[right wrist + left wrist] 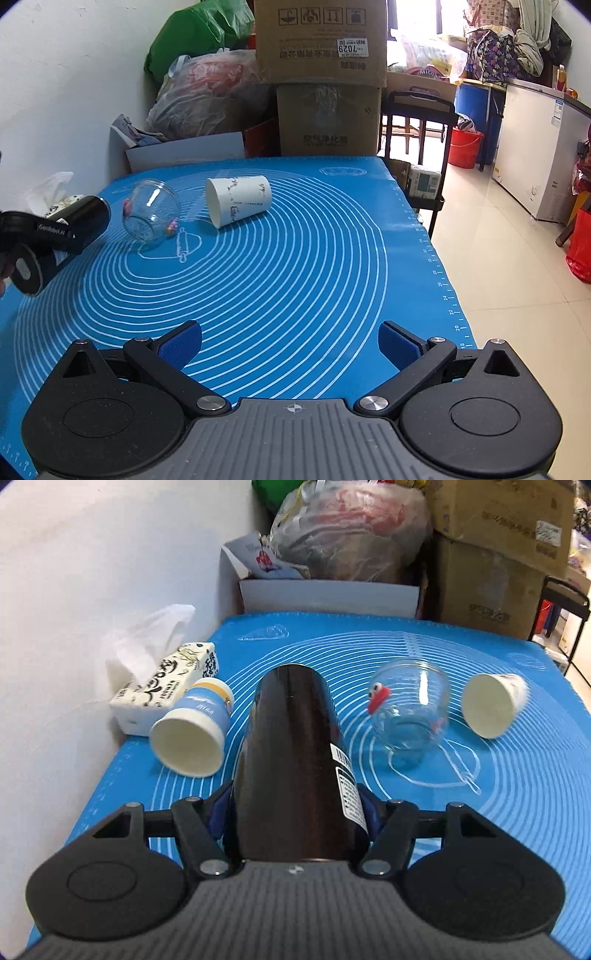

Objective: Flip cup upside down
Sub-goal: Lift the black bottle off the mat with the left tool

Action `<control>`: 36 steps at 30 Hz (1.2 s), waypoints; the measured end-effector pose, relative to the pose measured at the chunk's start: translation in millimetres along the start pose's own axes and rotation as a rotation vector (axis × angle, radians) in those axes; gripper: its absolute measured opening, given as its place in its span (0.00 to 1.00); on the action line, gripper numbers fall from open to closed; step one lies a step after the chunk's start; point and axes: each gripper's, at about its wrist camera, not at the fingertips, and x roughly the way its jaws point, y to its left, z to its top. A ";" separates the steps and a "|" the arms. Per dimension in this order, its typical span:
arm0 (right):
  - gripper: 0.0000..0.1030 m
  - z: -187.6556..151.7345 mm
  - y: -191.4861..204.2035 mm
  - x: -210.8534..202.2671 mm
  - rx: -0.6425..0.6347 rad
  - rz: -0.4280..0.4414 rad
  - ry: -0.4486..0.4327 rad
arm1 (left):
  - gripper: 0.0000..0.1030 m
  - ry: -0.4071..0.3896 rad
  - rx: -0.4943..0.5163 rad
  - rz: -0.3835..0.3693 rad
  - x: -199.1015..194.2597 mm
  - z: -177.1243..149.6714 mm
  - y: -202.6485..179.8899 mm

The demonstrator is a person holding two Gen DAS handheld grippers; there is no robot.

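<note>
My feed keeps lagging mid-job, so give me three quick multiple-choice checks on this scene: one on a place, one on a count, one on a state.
1. Where does the clear round glass cup lie?
A. Between the black cylindrical cup and the white paper cup
B. On the cardboard boxes
C. On the floor

2. How many paper cups lie on the blue silicone mat?
A. None
B. Two
C. Five

3. What state are the right gripper fingers in?
A. Shut on a cup
B. Open and empty
C. Out of view

Answers:
1 A: the right wrist view shows the black cylindrical cup to its left and the white paper cup to its right.
2 B: the left wrist view shows the blue-banded paper cup and the white one.
3 B: the blue pads stand apart over bare mat, while the left gripper clamps the black cup.
</note>
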 end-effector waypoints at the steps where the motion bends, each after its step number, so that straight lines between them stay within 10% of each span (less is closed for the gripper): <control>1: 1.00 -0.6 0.9 -2.3 -0.001 0.002 -0.002 | 0.65 -0.007 -0.002 -0.002 -7.6 -3.2 -0.1; 15: 1.00 -19.8 5.4 -39.3 -0.027 0.015 -0.009 | 0.65 -0.076 0.031 -0.076 -91.4 -74.2 -21.5; 36: 1.00 -32.1 6.2 -38.9 -0.053 -0.002 0.039 | 0.66 -0.029 0.044 -0.142 -69.4 -129.7 -36.4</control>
